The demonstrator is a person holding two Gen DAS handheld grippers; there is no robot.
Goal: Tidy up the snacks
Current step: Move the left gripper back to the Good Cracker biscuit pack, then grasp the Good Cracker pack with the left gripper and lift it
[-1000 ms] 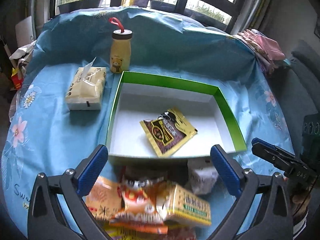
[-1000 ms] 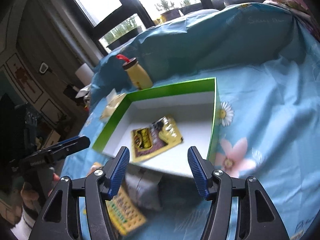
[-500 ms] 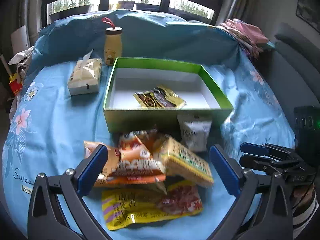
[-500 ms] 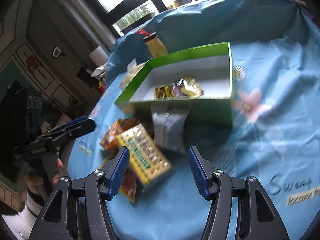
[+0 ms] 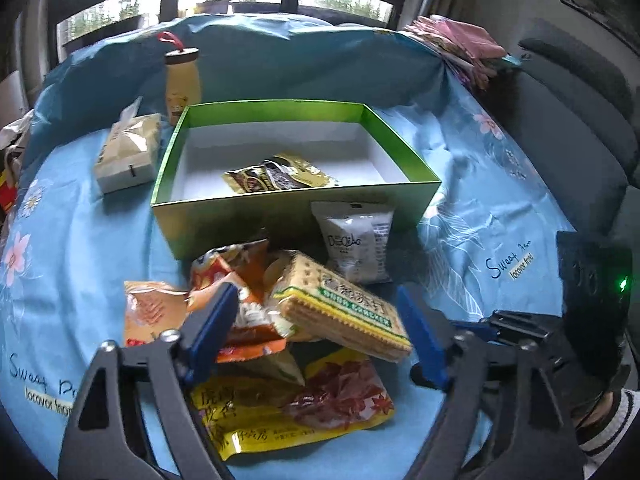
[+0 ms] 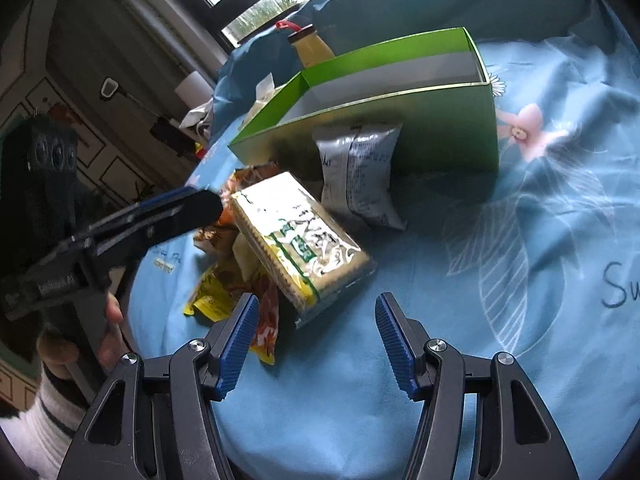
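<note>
A pile of snack packs lies in front of the green box [image 5: 296, 216]. On top of it is a cracker pack [image 5: 340, 308], over orange bags [image 5: 224, 268] and a yellow-red bag [image 5: 296, 404]. A grey-white packet [image 5: 356, 244] leans on the box's front wall, and a gold-brown packet [image 5: 280, 178] lies inside the box. My left gripper [image 5: 316, 312] is over the pile. Its jaws are closing with the cracker pack between them, pads apart from it. My right gripper [image 6: 316, 312] stands open just short of the cracker pack [image 6: 296, 236], with nothing between its fingers.
A yellow drink bottle [image 5: 183, 80] and a tissue pack [image 5: 128, 152] stand left of the box on the blue flowered cloth [image 5: 480, 200]. Folded pink cloths [image 5: 460, 48] lie at the far right edge. A dark chair [image 5: 580, 120] is on the right.
Both grippers have drawn back from the box and come down towards the snack pile. The left jaws have narrowed around the cracker pack. The right jaws keep the same gap.
</note>
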